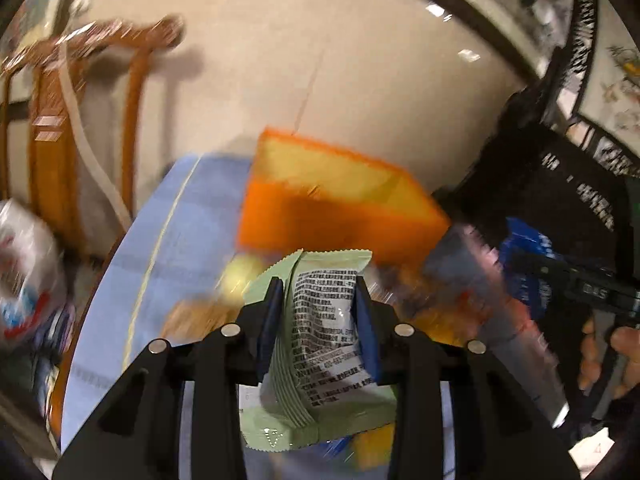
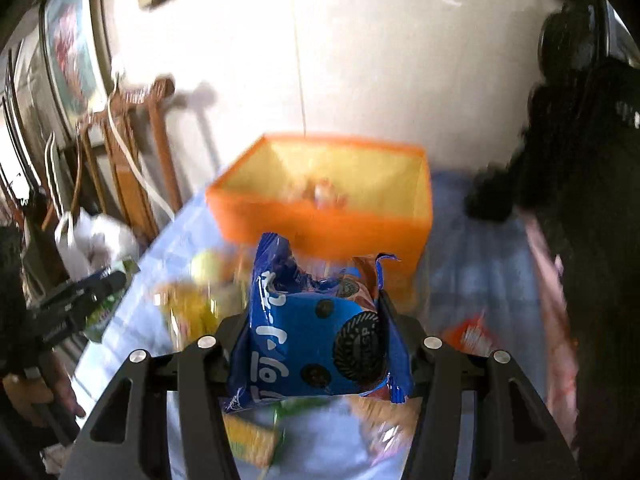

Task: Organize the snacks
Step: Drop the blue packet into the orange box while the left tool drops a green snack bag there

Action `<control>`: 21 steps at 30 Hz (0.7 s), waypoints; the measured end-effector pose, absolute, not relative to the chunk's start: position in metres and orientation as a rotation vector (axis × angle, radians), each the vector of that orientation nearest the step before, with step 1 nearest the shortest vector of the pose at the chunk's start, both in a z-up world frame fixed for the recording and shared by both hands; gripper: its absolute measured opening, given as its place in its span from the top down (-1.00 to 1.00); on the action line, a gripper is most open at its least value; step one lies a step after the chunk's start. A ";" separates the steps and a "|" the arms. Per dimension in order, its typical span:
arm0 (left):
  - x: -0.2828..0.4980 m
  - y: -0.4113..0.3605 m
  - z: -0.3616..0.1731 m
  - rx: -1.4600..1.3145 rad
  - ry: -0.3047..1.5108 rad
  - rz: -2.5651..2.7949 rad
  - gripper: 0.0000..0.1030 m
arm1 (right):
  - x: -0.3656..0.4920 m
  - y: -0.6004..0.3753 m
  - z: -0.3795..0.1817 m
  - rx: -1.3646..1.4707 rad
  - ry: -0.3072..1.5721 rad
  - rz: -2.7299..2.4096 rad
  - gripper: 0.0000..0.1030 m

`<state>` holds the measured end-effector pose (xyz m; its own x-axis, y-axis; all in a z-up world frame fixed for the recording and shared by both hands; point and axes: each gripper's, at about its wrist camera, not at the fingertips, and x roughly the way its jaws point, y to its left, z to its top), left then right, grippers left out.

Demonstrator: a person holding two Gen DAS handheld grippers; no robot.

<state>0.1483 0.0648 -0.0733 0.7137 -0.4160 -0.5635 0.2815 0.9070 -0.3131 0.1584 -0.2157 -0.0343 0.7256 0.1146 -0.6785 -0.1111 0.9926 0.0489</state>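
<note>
A: How far along are you with the snacks?

B: Not far, by my reckoning. Starting on your left: your left gripper has its fingers pinched on a pale green packet, printed side toward the camera, lifted off the table. Below and around it several snacks are lying loose on the blue cloth, among them a yellow packet, though the blur hides what most of them are.

A: And the right side?

B: Your right gripper is closed around a blue cookie packet; the fingers sit wide because the packet is bulky, but they press both its sides. It is also raised, with the orange box just beyond it. More loose wrappers lie under it, a yellow-green one near the bottom edge and a red-orange one to the right.

A: What is in the box?

B: From the right camera you can see into it: the yellow lining is mostly bare, with one smeared brownish thing near the middle that I cannot identify. The left camera shows only its outer wall and part of the inside.

A: So what is left?

B: I judge nearly everything. You have two packets in hand to drop in, then the scatter on the table remains.
</note>
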 end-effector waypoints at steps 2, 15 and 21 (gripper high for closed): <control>0.168 0.049 -0.053 -0.208 0.639 -0.413 0.34 | 0.179 -0.222 -0.008 -0.003 0.705 0.124 -0.07; 0.350 -0.012 0.043 -0.218 0.546 -0.243 -0.79 | 0.340 -0.233 0.063 -0.133 0.657 0.022 -0.55; 0.291 0.011 -0.002 -0.087 0.592 -0.268 -0.87 | 0.290 -0.256 0.021 -0.102 0.716 0.003 -0.66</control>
<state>0.2911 0.0105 -0.0017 0.7963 -0.2742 -0.5392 0.2245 0.9617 -0.1574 0.2895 -0.2562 0.0205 0.7544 -0.0319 -0.6557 -0.0378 0.9951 -0.0919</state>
